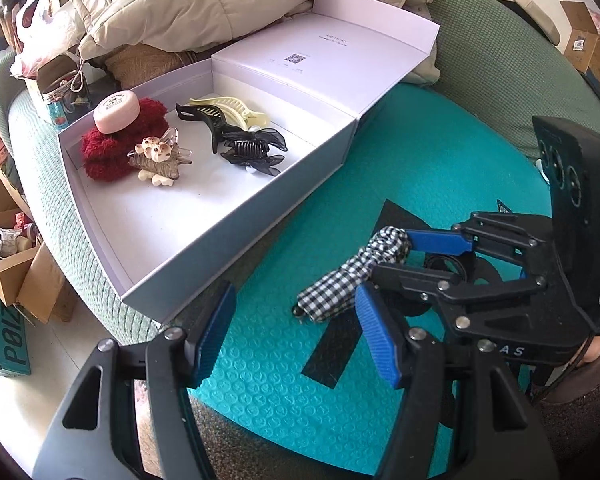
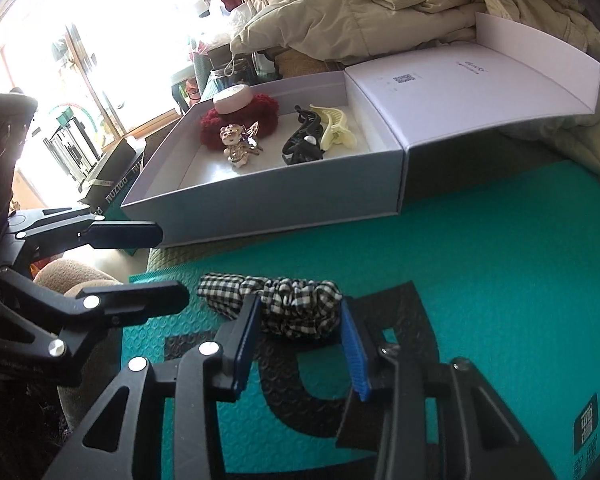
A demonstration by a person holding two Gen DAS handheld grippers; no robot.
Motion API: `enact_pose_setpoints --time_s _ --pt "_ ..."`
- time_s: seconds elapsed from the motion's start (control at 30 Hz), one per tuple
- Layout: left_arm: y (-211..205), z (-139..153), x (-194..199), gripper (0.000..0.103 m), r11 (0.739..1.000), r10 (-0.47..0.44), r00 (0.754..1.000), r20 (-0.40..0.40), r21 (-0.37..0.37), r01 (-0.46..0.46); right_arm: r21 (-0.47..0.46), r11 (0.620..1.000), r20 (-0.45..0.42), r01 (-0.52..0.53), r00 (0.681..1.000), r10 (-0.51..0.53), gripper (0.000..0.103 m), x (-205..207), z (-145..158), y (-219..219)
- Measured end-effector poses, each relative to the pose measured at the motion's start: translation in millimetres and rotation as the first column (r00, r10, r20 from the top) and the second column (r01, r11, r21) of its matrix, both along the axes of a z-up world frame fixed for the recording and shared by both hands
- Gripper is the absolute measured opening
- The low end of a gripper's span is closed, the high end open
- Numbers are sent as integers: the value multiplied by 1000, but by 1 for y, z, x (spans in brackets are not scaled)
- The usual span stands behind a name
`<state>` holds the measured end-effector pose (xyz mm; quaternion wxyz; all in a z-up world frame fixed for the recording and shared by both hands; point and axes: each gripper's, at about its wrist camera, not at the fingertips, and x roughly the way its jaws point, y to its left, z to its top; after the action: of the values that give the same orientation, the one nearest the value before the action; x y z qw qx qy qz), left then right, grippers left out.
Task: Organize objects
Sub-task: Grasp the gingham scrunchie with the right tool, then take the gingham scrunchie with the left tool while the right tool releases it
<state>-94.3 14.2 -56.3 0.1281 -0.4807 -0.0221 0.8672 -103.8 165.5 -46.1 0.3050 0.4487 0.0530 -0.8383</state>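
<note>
In the left wrist view, the left tongs (image 1: pixel 296 332) stand apart with nothing between their blue ribbed pads, over the teal embossed foam mat (image 1: pixel 440 152). Just beyond them, the black-and-white gingham fabric scrunchie (image 1: pixel 352 276) sits between the pads of the right tongs (image 1: pixel 400 264), its loose end trailing toward the left tongs. The open white cardboard box (image 1: pixel 236 216) lies farther back, holding a red fuzzy scrunchie (image 1: pixel 100 152) and hair claws.

In the right wrist view, the right tongs (image 2: pixel 300 332) are narrowed around the gingham scrunchie (image 2: pixel 296 312), both pads against its bunched cloth above the mat (image 2: pixel 500 260). The left tongs (image 2: pixel 168 264) hang empty and parted at the left, near the box (image 2: pixel 280 204).
</note>
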Motion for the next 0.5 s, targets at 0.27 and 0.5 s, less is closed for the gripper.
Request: enact_pose_setpoints --time_s 0.27,0.5 --pt "25 -5 6 69 989 -145 989 -23 -12 145 17 996 2 93 996 -93 48 30 11 24" --pt "50 -24 -2 70 973 -229 973 25 42 228 45 968 -29 247 969 -246 61 48 6 57"
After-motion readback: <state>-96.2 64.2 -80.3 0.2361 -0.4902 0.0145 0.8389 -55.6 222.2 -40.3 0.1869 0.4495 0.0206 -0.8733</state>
